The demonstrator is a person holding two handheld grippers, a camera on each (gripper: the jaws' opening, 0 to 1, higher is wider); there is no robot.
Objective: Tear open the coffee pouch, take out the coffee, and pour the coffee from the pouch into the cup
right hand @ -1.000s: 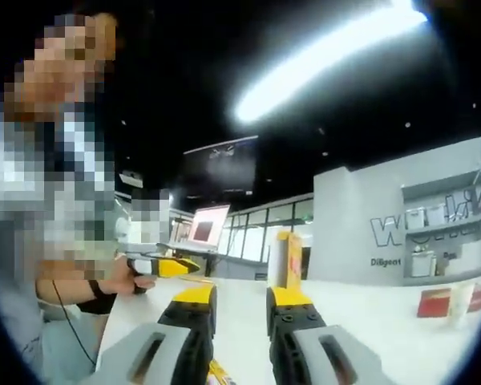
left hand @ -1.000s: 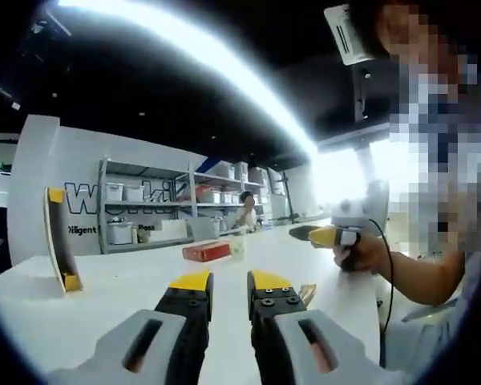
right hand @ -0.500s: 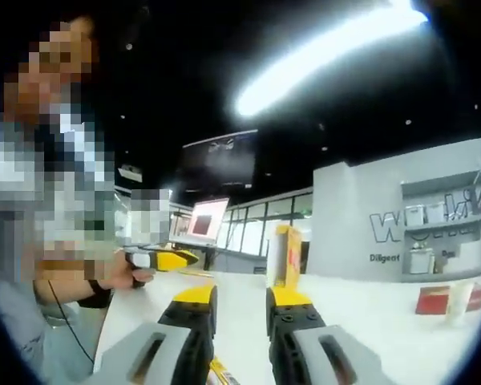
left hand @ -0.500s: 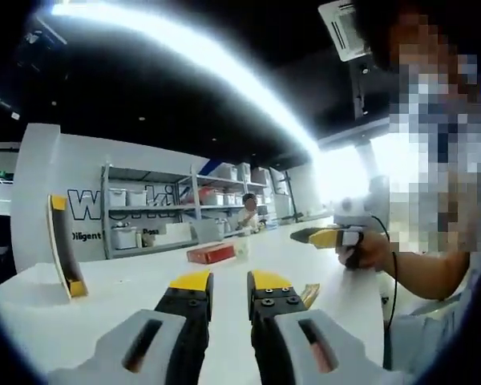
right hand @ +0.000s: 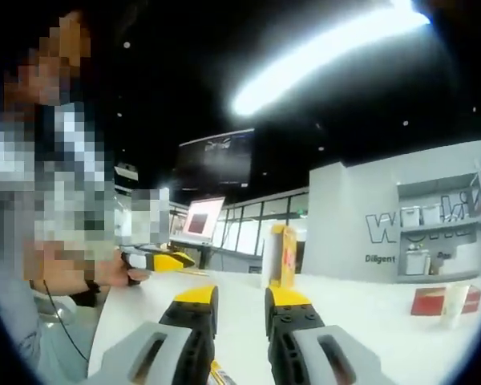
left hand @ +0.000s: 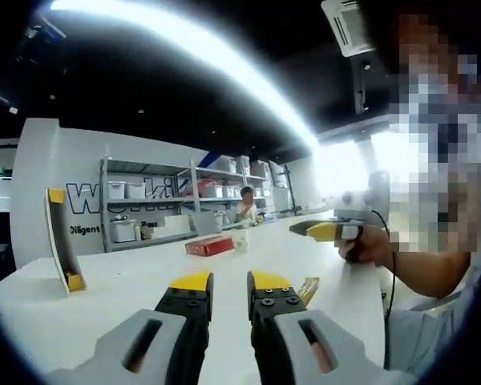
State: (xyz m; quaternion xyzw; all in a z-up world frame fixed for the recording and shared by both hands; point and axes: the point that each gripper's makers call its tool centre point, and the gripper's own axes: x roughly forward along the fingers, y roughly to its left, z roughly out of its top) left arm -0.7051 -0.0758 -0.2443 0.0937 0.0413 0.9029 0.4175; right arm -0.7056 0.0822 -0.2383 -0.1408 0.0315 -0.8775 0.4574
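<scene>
While both grippers are held low over the white table (left hand: 128, 281), L gripper (left hand: 229, 282) and R gripper (right hand: 240, 297) jaws are seen spread, empty; red coffee pouch (left hand: 209, 246) and cup (left hand: 240, 240) sit beside each other, well beyond.

On the table (left hand: 128, 281), in the left gripper view, a box (left hand: 209, 246) lies near the far edge with a cup (left hand: 240, 240) just beside it on its right, while an upright stand (left hand: 62, 250) rises near the left edge. A small pouch (left hand: 307, 289) lies just right of the left gripper (left hand: 222, 282), and the right gripper (left hand: 317, 231) hangs over the table's right side. Shelving (left hand: 164, 210) stands behind the far edge.
</scene>
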